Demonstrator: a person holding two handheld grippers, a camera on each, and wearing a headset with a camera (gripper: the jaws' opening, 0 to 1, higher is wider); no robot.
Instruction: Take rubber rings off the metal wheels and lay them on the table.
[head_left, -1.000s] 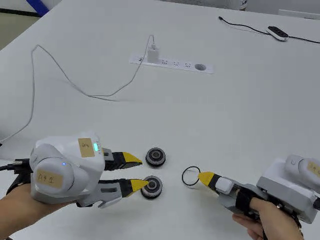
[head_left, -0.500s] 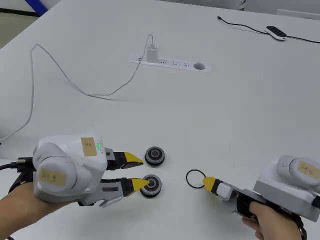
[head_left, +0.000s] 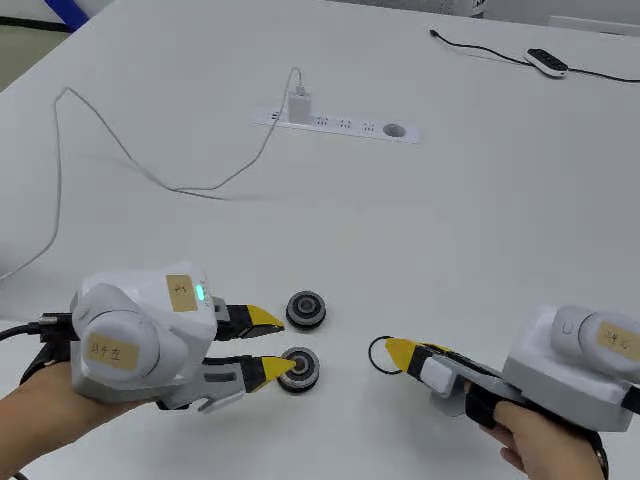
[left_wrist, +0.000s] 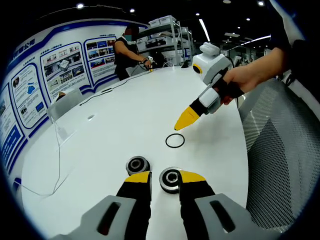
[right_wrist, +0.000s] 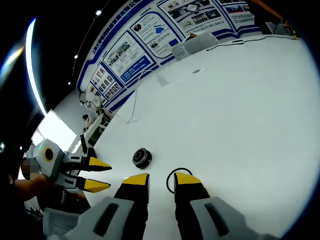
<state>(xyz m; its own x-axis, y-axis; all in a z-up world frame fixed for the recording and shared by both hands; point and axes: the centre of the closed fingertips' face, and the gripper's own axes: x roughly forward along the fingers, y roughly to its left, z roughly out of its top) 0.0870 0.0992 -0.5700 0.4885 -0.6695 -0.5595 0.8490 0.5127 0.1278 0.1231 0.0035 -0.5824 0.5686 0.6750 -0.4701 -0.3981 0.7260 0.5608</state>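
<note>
Left gripper: spread, tip at round metal wheel
Right gripper: parted, beside black rubber ring
White table: all near front edge

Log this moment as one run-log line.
left gripper: open, tip at near wheel | right gripper: open, tip at loose rubber ring on table | far wheel: apart, untouched

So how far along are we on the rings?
Done: one rubber ring lies loose on the table, by the right gripper's open tips. In hand: nothing gripped; the left gripper is open, with the nearer wheel between its tips. Left: both it and the farther wheel show dark outer bands, probably rings to pull.
</note>
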